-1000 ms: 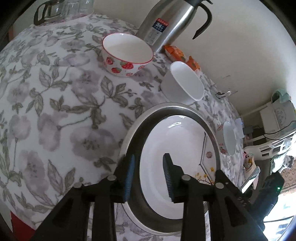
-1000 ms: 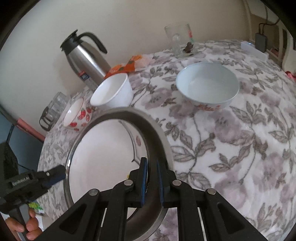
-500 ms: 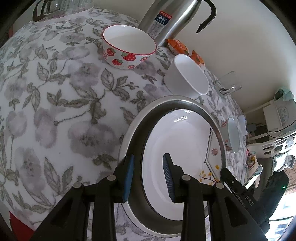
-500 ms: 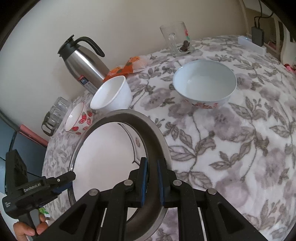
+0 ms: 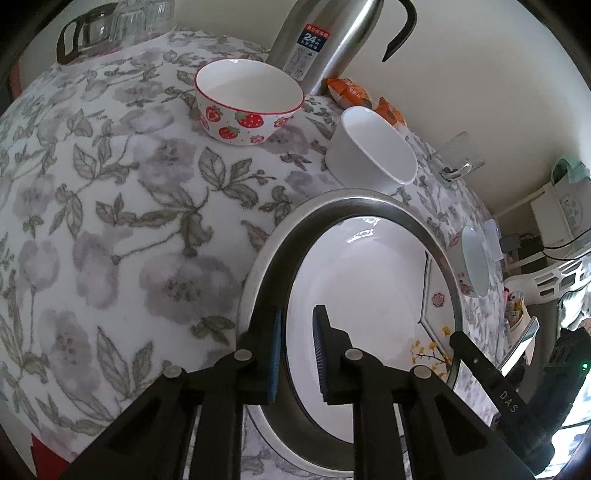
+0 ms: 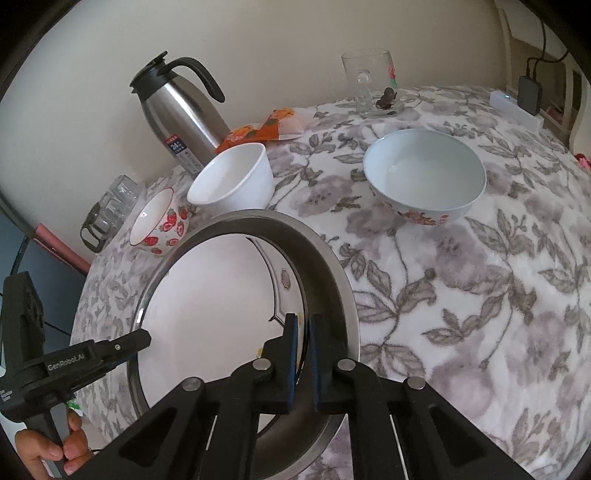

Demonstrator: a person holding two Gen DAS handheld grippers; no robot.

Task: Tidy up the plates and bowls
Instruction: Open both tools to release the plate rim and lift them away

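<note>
Now R gripper (image 6: 303, 332) is clamping steel basin (image 6: 332, 280) rim w/ white plate (image 5: 354, 280) inside; L gripper (image 5: 297, 332) is gaping over opposite rim.

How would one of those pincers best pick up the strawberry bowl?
By its rim. The strawberry bowl stands upright and open, its wall thin and its body probably too wide for the jaws, so come from above, one finger inside, one outside, likely on the side facing the left gripper.

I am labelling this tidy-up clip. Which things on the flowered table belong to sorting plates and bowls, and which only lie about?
Belong to the job:
round steel basin
white plate inside it
strawberry-patterned bowl
plain white bowl
pale blue bowl with red flowers

Only lying about:
steel thermos jug
orange snack packets
clear glass mug
glass pitcher
</note>
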